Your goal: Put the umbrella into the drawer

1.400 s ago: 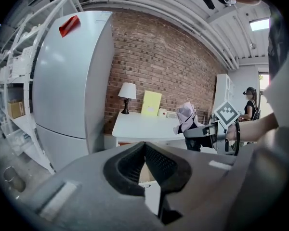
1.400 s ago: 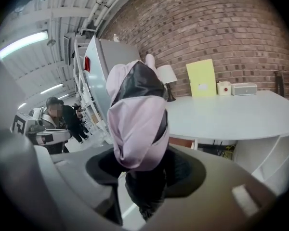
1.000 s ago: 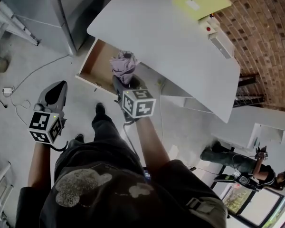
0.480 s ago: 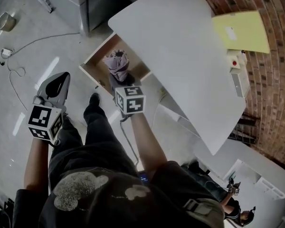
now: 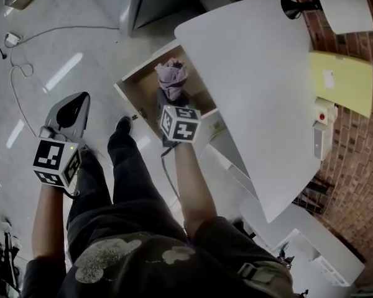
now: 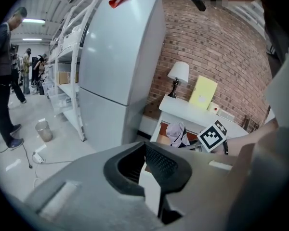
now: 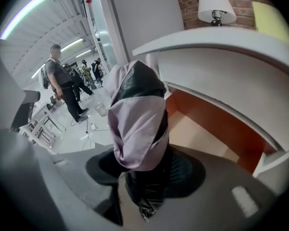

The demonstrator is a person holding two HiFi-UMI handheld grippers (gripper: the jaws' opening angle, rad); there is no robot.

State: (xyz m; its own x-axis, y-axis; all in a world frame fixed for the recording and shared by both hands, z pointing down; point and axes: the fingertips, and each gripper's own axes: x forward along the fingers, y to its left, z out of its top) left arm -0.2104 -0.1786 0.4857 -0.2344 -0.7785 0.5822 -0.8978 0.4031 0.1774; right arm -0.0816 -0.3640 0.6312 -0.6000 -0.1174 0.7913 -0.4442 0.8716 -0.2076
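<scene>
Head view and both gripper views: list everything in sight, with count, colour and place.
folded fabric umbrella: one, lilac and black, over the drawer
wooden drawer: one, brown, pulled out under the desk
flat-topped desk: one, white, by the brick wall
flat folder: one, yellow, on the desk
table lamp: one, white shade, on the desk
small red-buttoned box: one, white, on the desk
tall refrigerator: one, pale grey, beside the desk
small bucket: one, pale, on the floor
cable with adapter: one, white, on the floor
bystanders: several, dark clothes, background
left gripper: one, grey, fingers together, empty
right gripper: one, grey, fingers clamped on the umbrella
</scene>
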